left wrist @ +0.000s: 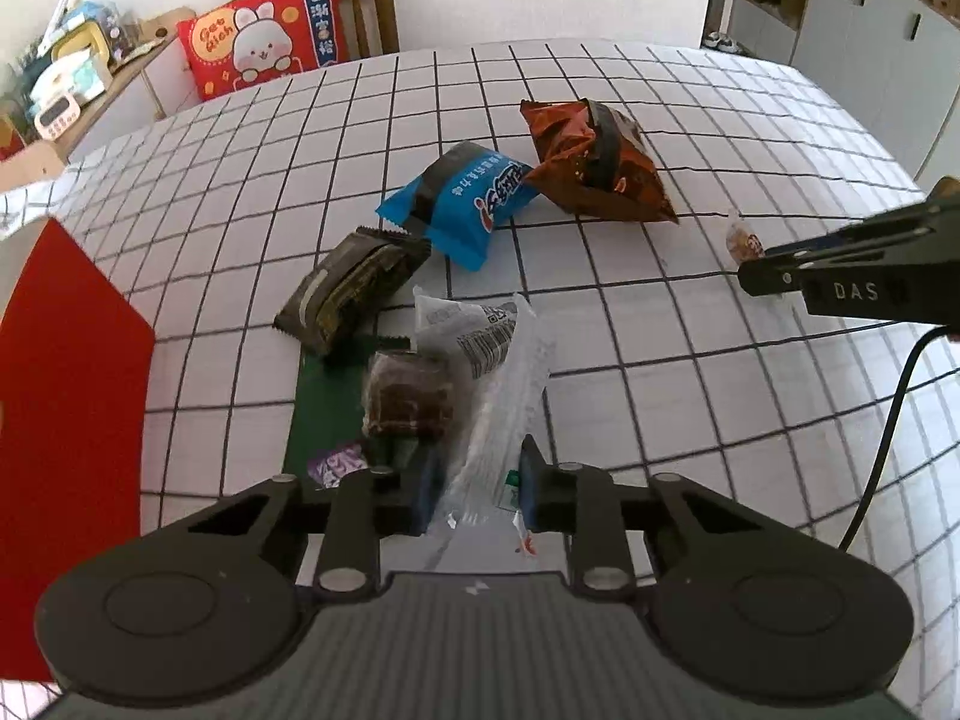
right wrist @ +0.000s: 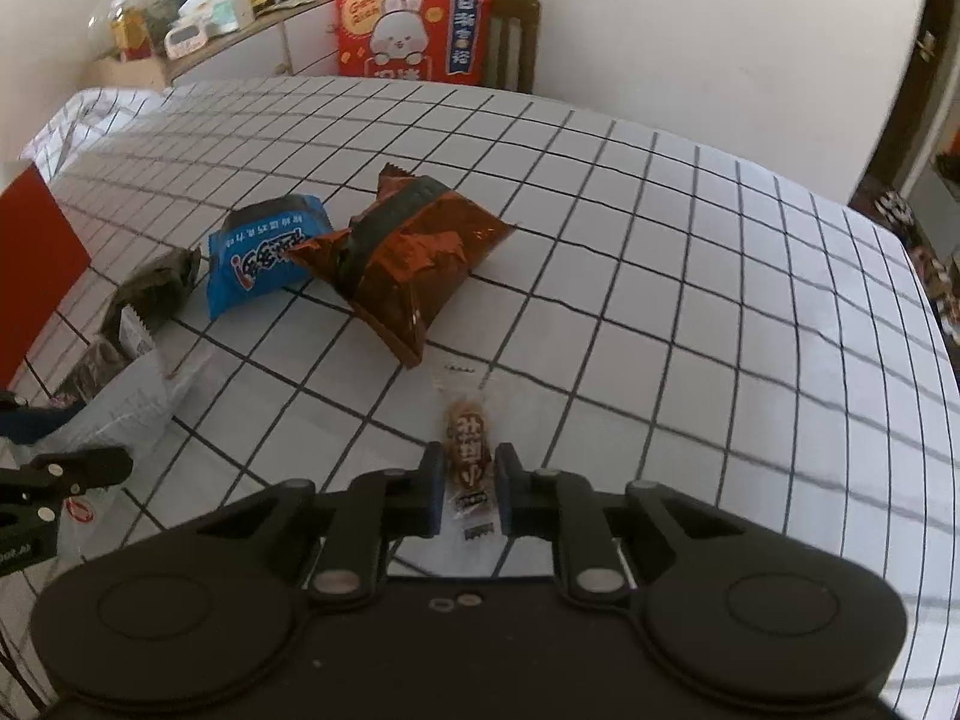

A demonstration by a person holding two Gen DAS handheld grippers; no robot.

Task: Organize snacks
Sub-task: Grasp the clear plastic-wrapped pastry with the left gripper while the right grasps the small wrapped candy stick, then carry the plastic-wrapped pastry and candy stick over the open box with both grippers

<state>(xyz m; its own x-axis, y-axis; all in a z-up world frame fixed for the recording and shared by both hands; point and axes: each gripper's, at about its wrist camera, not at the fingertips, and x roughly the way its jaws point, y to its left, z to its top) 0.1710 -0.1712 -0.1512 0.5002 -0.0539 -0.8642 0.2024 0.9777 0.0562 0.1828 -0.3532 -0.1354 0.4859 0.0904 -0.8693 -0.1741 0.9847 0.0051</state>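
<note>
My left gripper (left wrist: 477,489) is shut on a clear plastic packet (left wrist: 510,384) with a barcode label, which stands up between its blue pads. Beside it lie a brown cake in clear wrap (left wrist: 408,396), a green packet (left wrist: 327,402) and a purple wrapper (left wrist: 336,462). My right gripper (right wrist: 469,489) is shut on a small brown wrapped snack (right wrist: 468,456) that lies on the cloth. Further back lie a dark olive packet (left wrist: 354,288), a blue packet (left wrist: 462,204) and an orange-brown bag (left wrist: 594,168). In the left wrist view the right gripper (left wrist: 756,276) reaches in from the right.
A white cloth with a black grid (left wrist: 720,420) covers the table. A red box (left wrist: 66,390) stands at its left edge. Behind the table is a chair with a red rabbit cushion (left wrist: 258,36) and a cluttered sideboard (right wrist: 198,18). A black cable (left wrist: 888,438) hangs from the right gripper.
</note>
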